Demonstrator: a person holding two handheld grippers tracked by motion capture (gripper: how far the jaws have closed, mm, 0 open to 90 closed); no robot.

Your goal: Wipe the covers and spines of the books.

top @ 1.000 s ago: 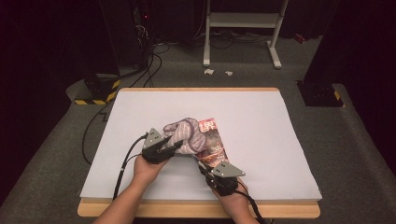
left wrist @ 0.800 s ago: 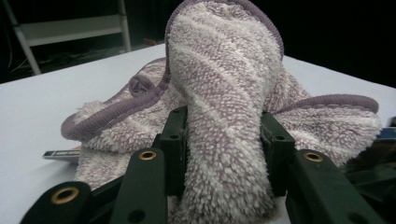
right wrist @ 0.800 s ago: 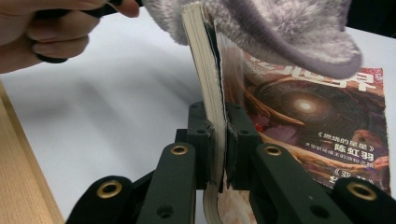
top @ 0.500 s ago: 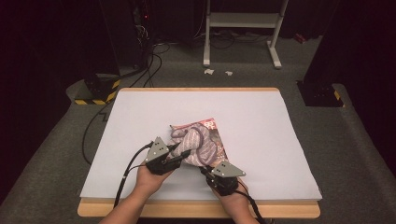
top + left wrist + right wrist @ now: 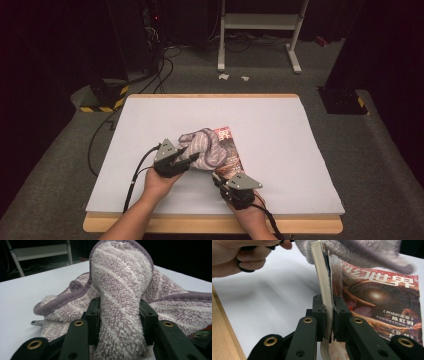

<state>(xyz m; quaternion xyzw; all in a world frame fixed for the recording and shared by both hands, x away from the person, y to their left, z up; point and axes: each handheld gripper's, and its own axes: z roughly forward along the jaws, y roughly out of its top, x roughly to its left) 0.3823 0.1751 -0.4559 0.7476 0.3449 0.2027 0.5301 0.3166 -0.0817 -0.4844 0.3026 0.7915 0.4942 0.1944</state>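
My left gripper (image 5: 120, 320) clamps the fluffy lilac striped towel (image 5: 120, 290), draped at twelve o'clock over the red-covered paperback magazine (image 5: 372, 300), whose pages my right gripper (image 5: 329, 315) pinches.

- The towel (image 5: 202, 149) lay on the table (image 5: 280, 150), draped over the far end of the magazine (image 5: 229, 155).
- My left gripper (image 5: 186, 156) sat at the towel's left, near side.
- My right gripper (image 5: 220, 181) was at the magazine's near edge, right of my left gripper.
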